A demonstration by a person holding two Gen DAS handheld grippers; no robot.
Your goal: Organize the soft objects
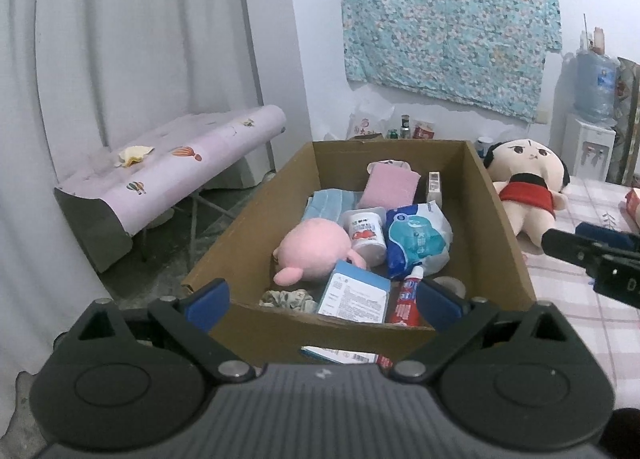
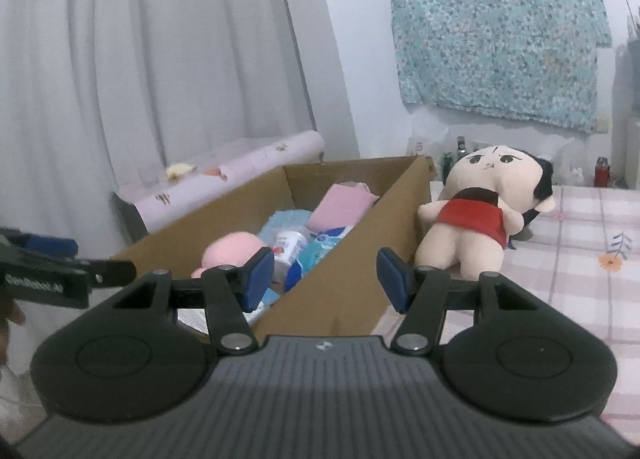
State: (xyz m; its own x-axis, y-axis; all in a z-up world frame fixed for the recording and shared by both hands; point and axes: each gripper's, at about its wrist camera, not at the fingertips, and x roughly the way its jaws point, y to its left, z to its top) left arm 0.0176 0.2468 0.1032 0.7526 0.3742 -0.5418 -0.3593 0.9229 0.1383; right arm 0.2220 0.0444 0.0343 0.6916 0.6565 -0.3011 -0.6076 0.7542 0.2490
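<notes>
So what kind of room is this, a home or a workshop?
Most likely a lived-in home room: a water dispenser in the corner, floral cloth pinned to the wall, and a plush doll lying on a checked tablecloth.

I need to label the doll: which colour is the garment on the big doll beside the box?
Red; the doll wears a red garment, clearest in the right wrist view.

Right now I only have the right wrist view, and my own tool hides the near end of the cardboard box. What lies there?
Observer: A floral scrunchie lies in the near left corner of the cardboard box.
Operator: Anything hard next to it?
Observer: Yes, a blue and white carton lies right beside it.
Operator: Is the left tool carrying anything?
Observer: No, the left tool stands wide open, with nothing between its pads.
</notes>
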